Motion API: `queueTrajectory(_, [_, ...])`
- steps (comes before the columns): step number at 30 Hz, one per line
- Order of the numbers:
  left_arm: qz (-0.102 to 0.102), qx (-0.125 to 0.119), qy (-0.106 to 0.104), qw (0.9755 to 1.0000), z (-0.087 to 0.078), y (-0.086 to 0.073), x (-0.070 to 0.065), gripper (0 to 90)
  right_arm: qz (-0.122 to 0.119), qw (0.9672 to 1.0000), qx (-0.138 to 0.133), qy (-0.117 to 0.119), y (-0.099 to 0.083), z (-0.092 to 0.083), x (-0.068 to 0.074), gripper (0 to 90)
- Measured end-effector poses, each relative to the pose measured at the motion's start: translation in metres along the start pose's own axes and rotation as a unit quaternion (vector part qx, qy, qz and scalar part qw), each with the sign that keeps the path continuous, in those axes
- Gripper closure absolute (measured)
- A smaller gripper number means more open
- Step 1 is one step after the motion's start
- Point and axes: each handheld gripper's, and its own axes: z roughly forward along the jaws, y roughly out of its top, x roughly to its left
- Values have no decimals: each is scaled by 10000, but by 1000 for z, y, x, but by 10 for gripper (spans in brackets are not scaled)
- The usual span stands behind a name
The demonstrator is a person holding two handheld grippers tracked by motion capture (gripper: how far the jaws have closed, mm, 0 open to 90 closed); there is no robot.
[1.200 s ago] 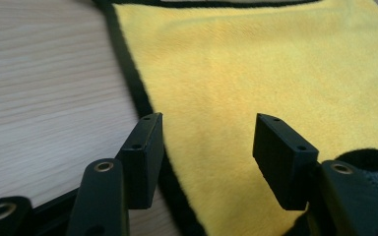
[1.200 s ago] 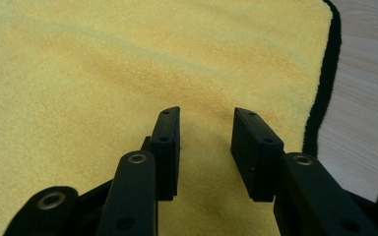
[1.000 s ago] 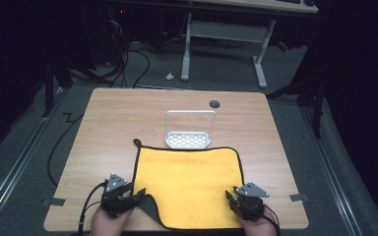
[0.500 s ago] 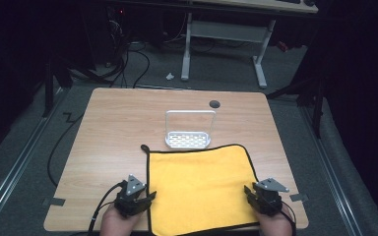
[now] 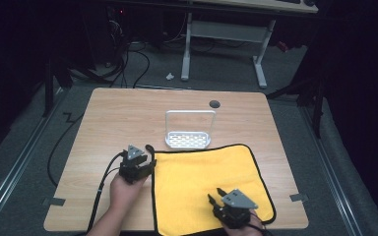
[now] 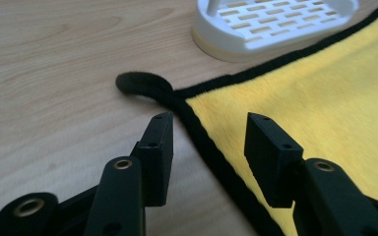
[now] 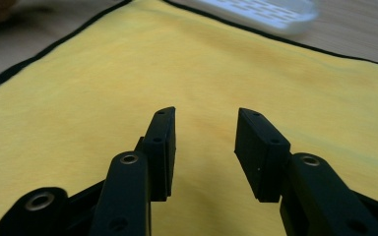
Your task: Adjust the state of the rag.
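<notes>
Right gripper (image 5: 220, 197): nearest the table's front edge, over the right front part of the yellow cloth (image 5: 204, 182); jaws spread with nothing between them, having just been opening.
Left gripper (image 5: 147, 161): at the cloth's left rear corner; jaws apart, astride the black hem without pinching it, having just been closing.
Yellow cloth: lies flat on the wooden table (image 5: 128, 113), front centre to right; black-edged, with a small black loop (image 6: 142, 84) at its left rear corner.
White rack (image 5: 189, 138): just behind the cloth's rear edge, slotted base, upright frame.
Round hole (image 5: 214, 103): in the tabletop, farther back.
</notes>
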Motion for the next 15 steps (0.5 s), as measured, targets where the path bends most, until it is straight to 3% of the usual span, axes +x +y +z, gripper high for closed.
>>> queueTrajectory(5, [-125, 228, 104, 9996, 21, 10, -1, 526, -334, 9987, 52, 383, 2, 10, 43, 612])
queueTrajectory(9, [-322, 160, 194, 9992, 25, 11, -2, 549, -513, 9959, 43, 746, 2, 11, 75, 613])
queueTrajectory(15, [-379, 122, 155, 9991, 25, 11, 1, 630, -727, 9900, -5, 1207, 4, 15, 116, 604])
